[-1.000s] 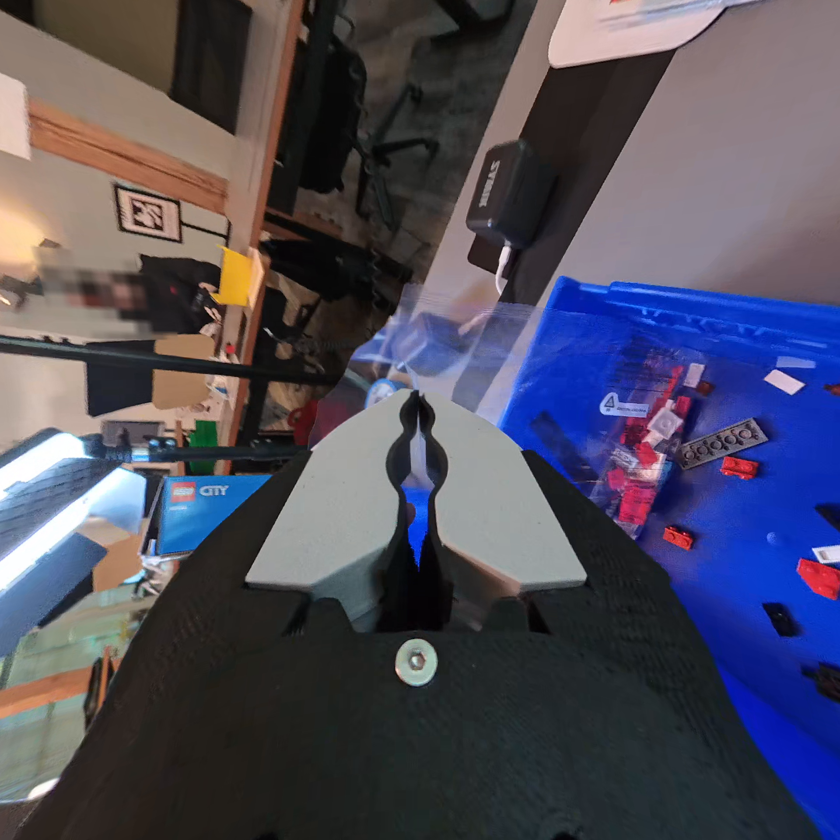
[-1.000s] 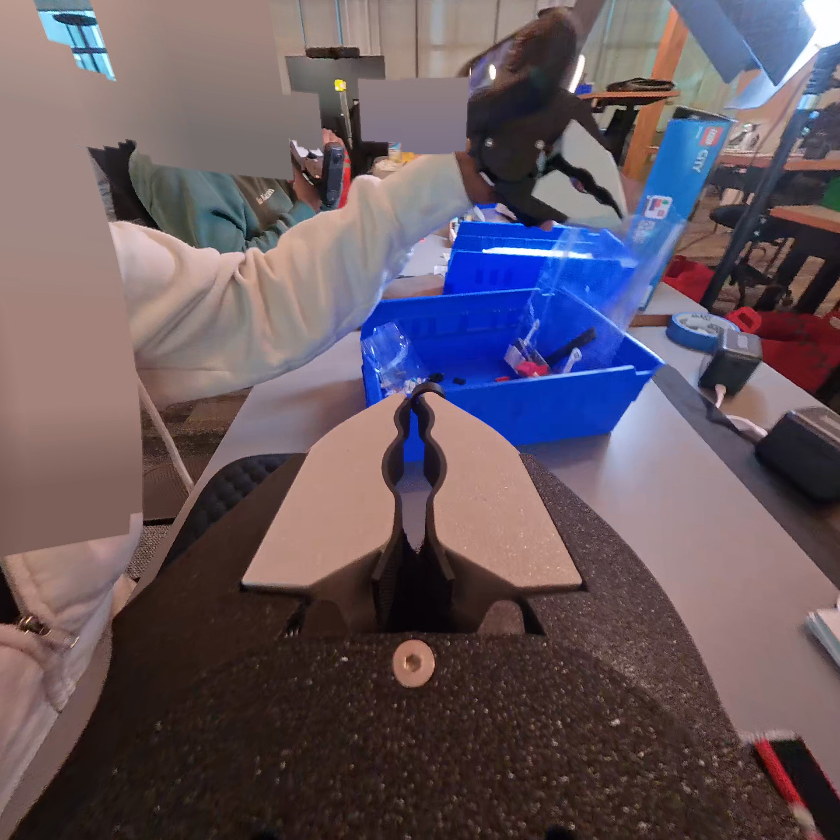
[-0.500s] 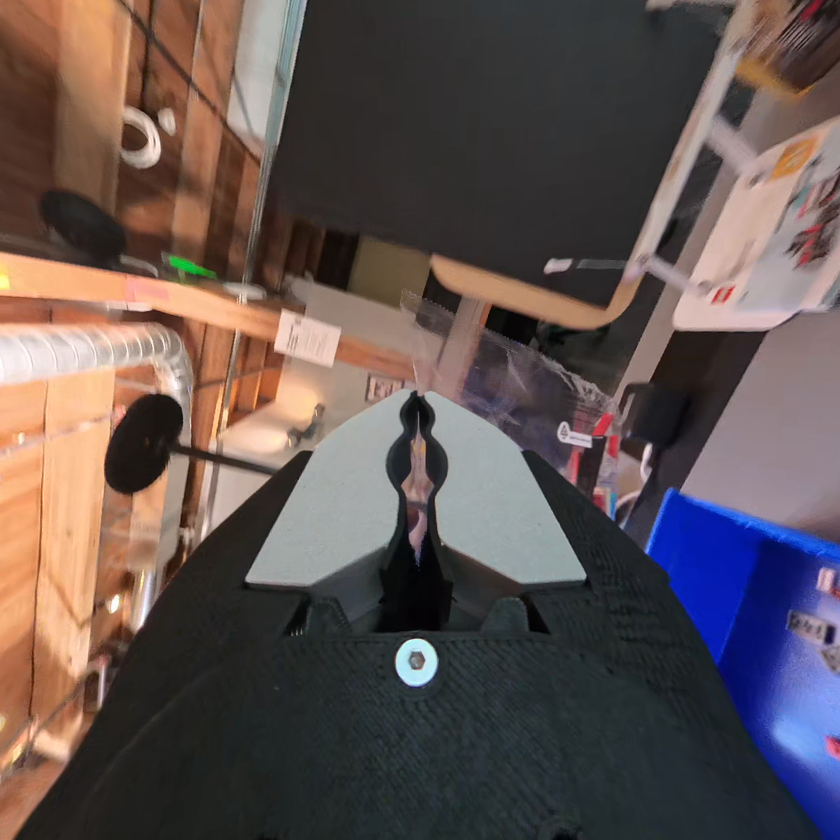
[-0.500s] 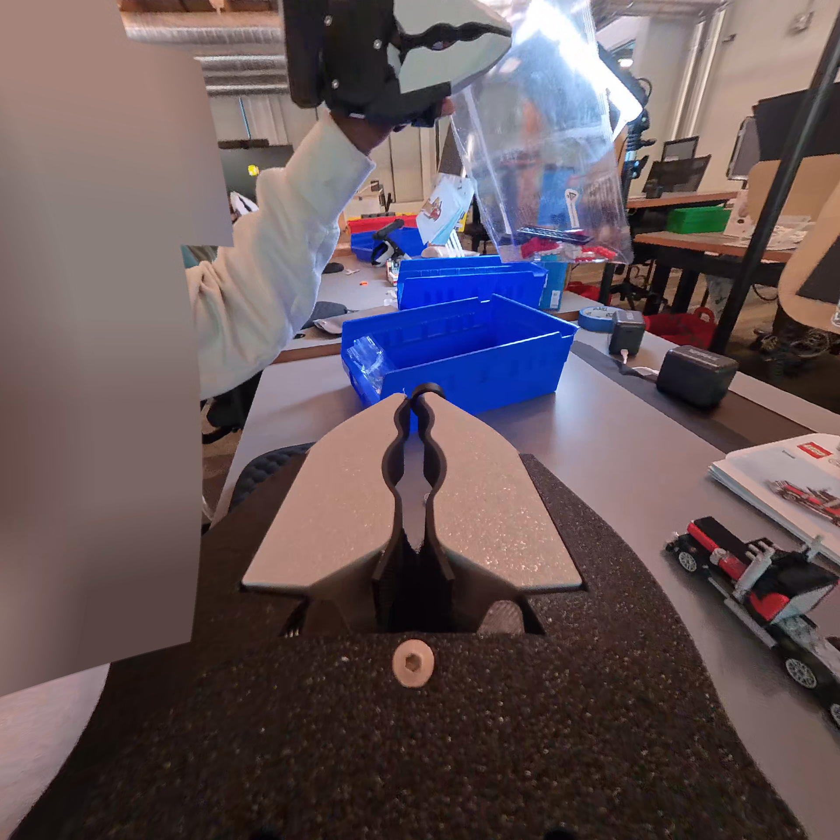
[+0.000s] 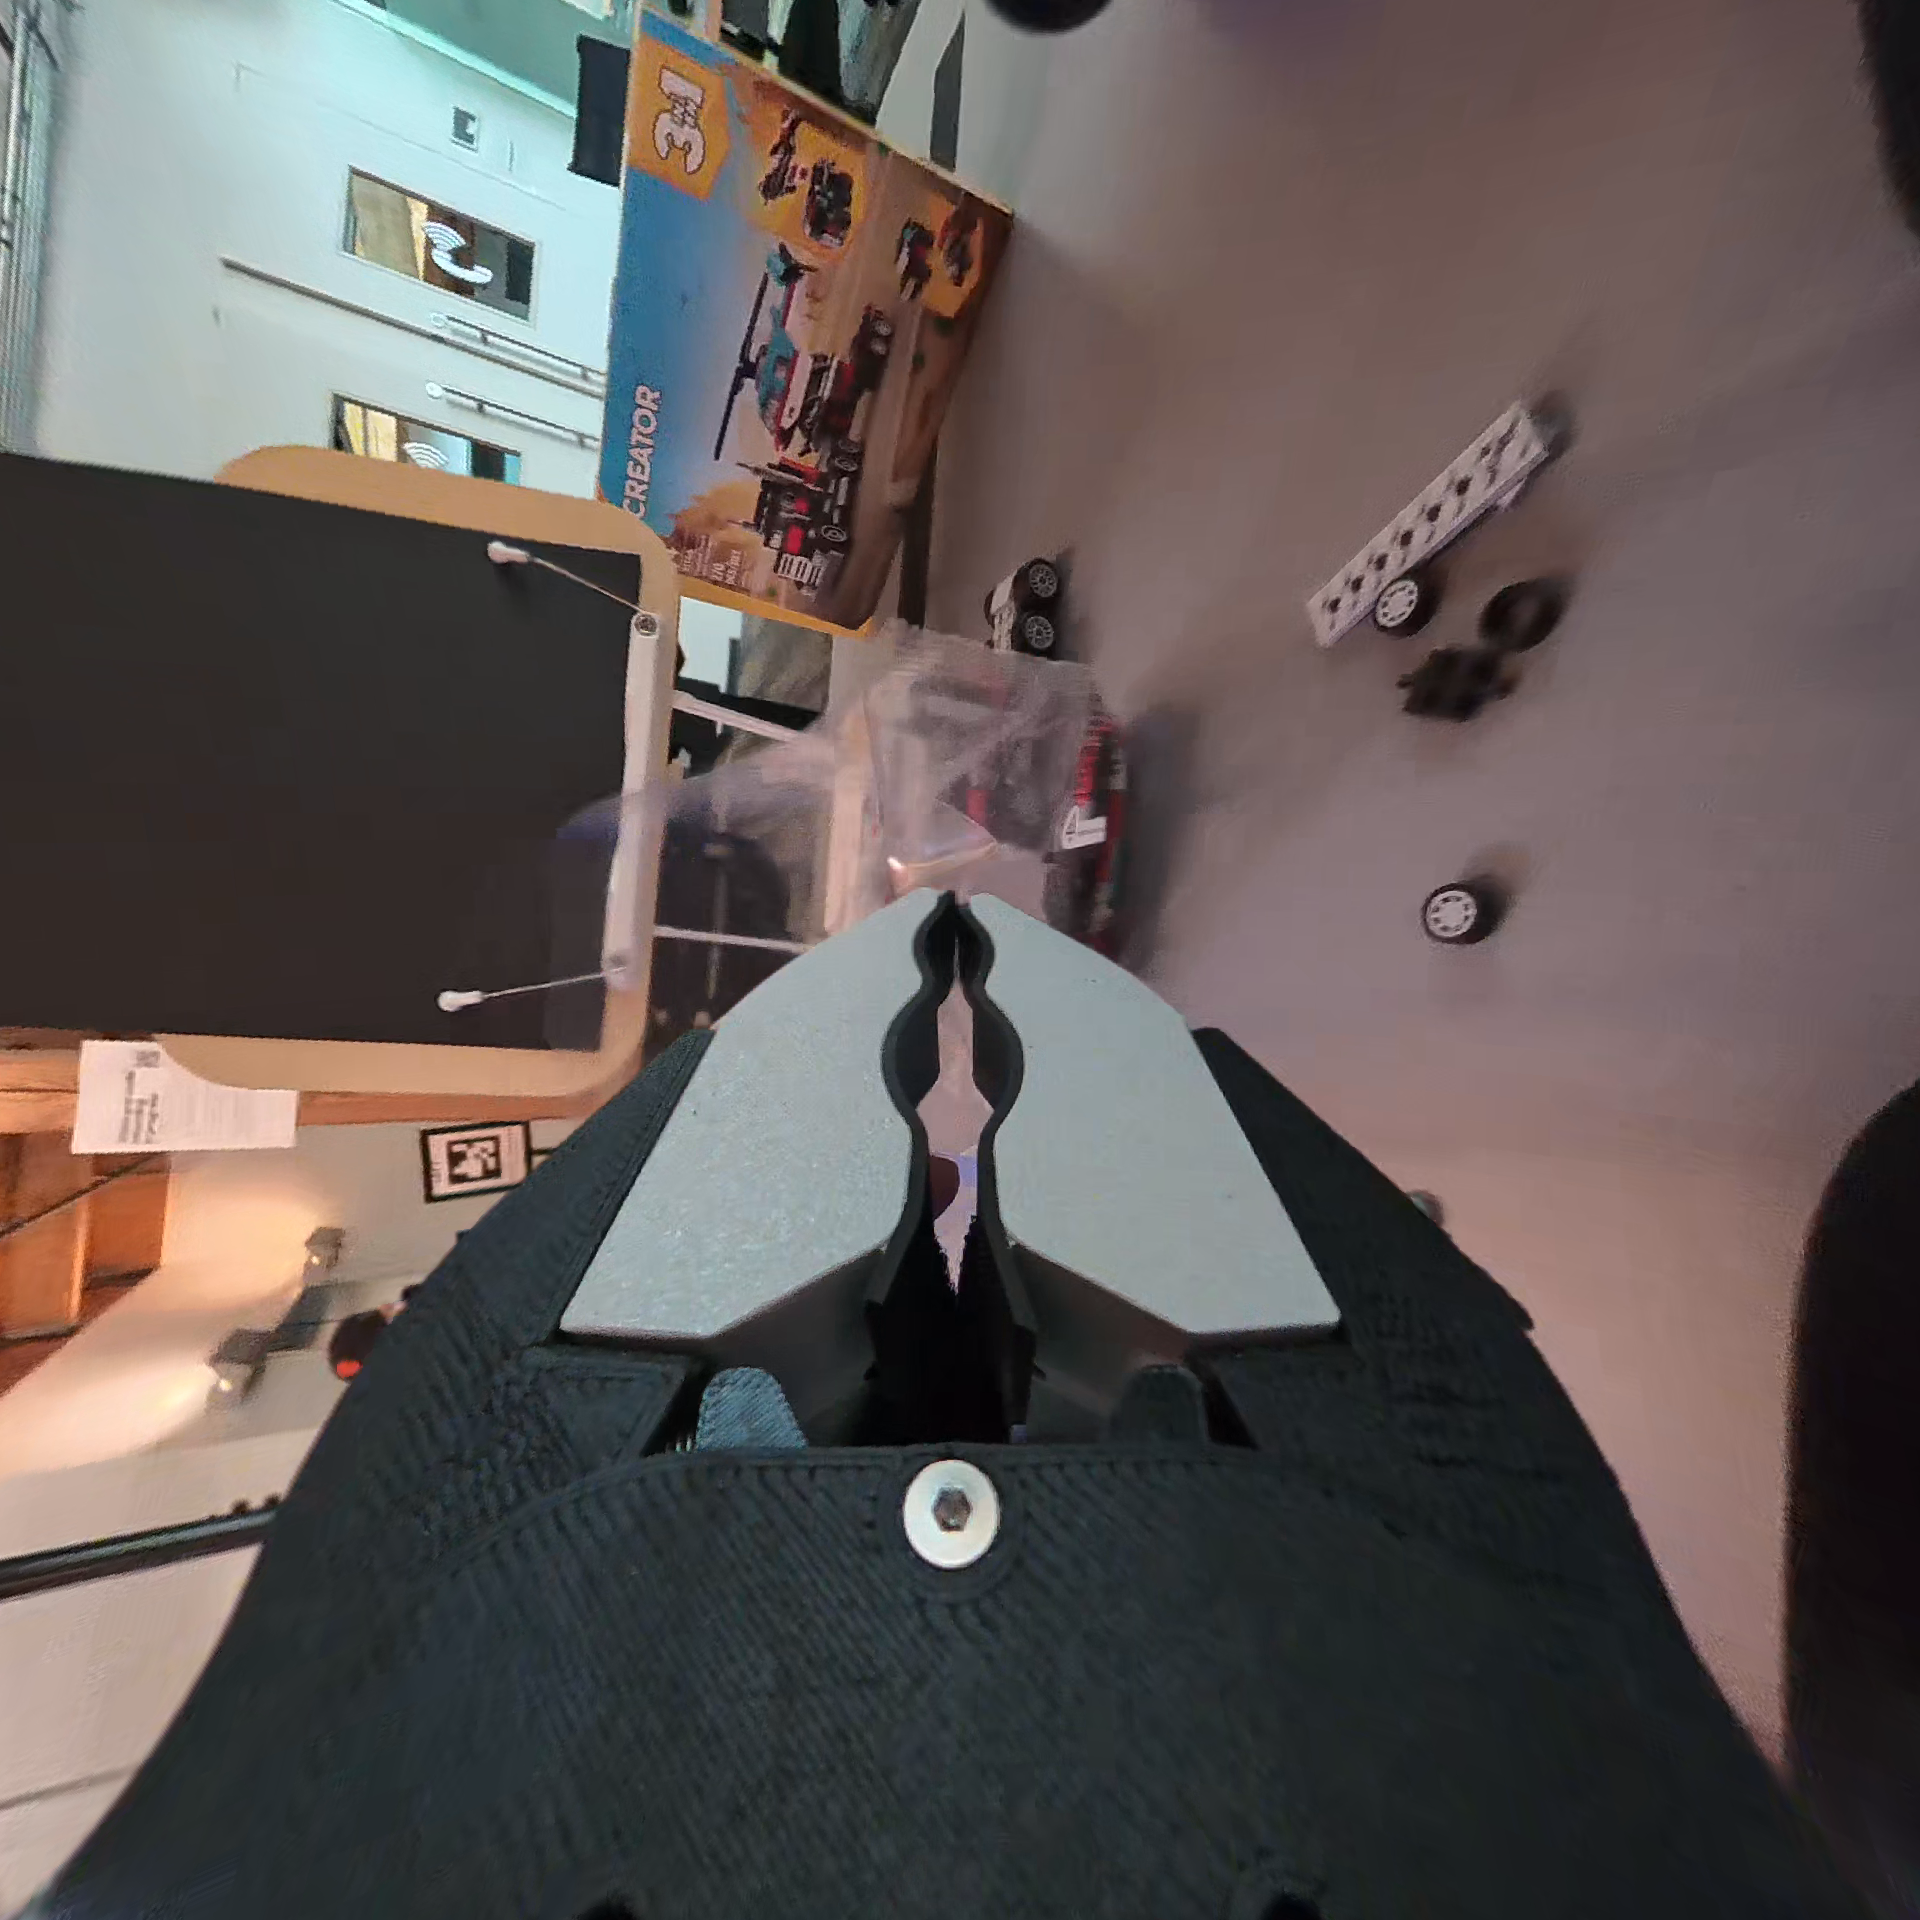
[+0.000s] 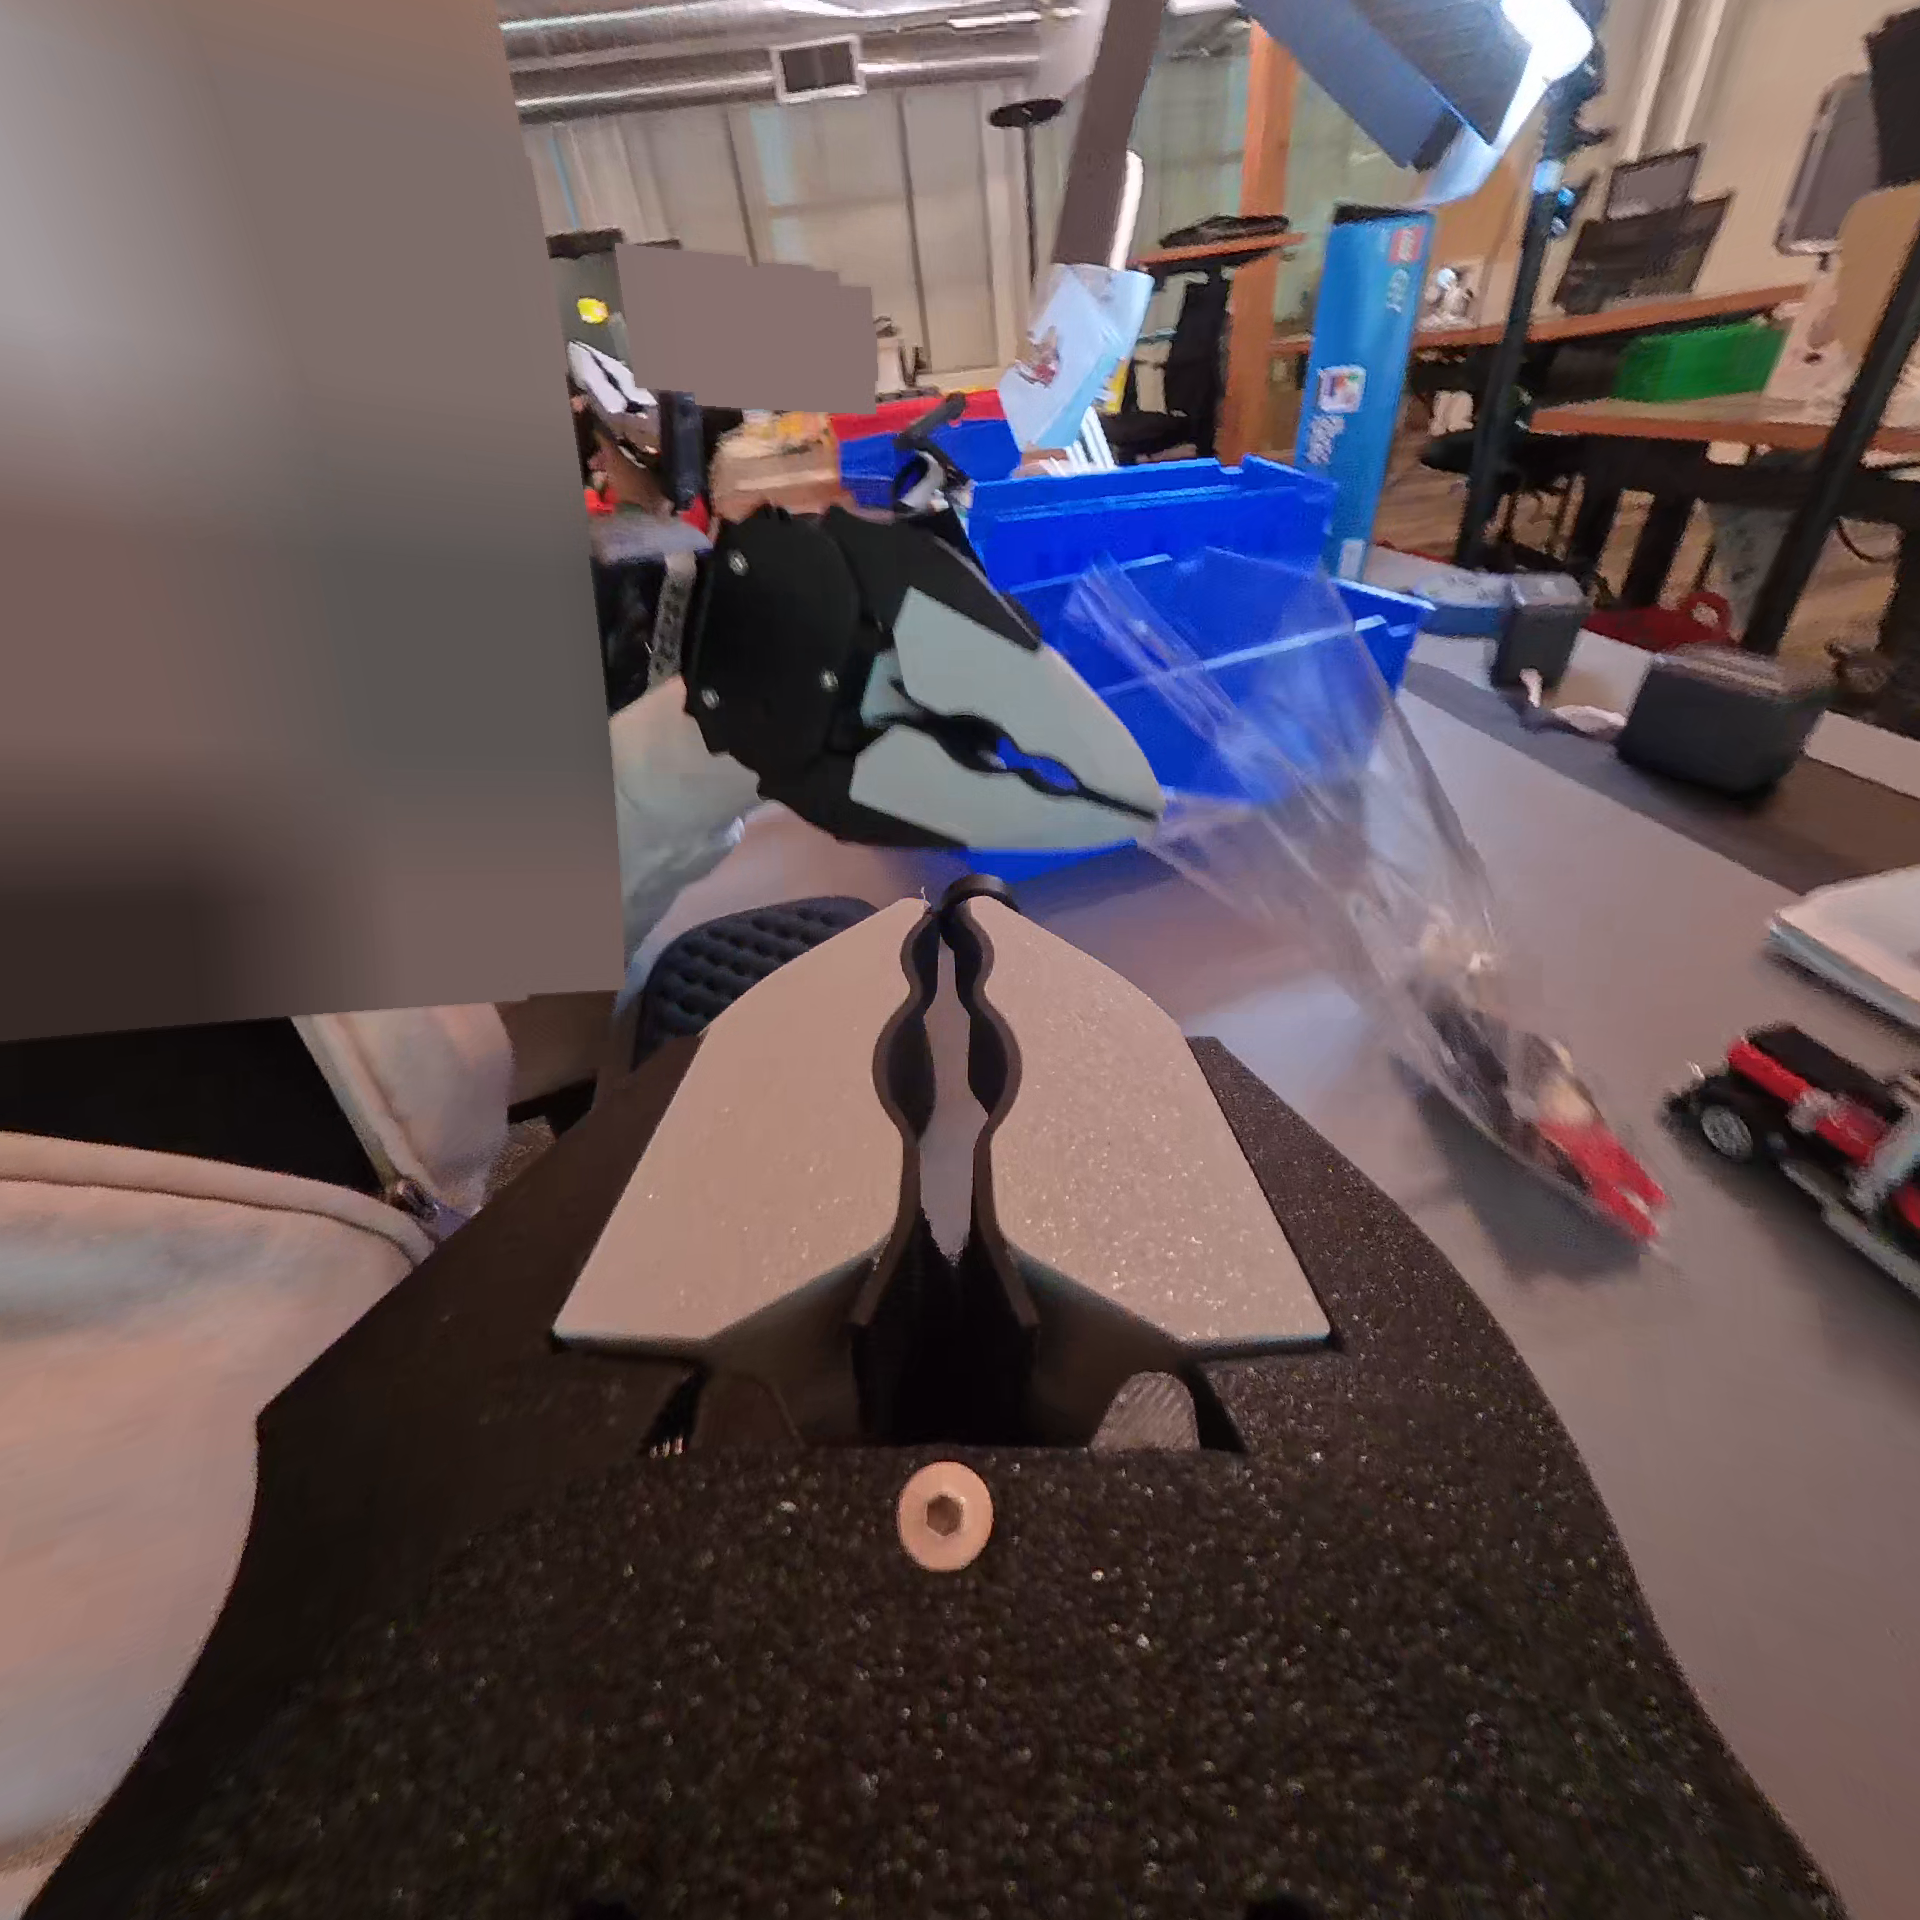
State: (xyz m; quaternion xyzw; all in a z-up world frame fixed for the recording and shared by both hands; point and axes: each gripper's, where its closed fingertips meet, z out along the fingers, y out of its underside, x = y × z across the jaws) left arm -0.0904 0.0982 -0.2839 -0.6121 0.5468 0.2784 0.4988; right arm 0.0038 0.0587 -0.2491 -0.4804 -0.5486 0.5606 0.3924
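Seen now low over the grey table, in front of the blue bin: the left gripper, shut tight, pinching the top corner of a clear plastic bag. Hanging slanted from those fingers, with the red and black bricks gathered in its lower end. Down near the right edge of the table, just beside the toy truck. Touching the surface or not: cannot tell, too blurred. A moment ago held high above the bin; since then brought down and away from it, out of the bin entirely. Right gripper also closed, well apart from the bag, near the front edge of the table.
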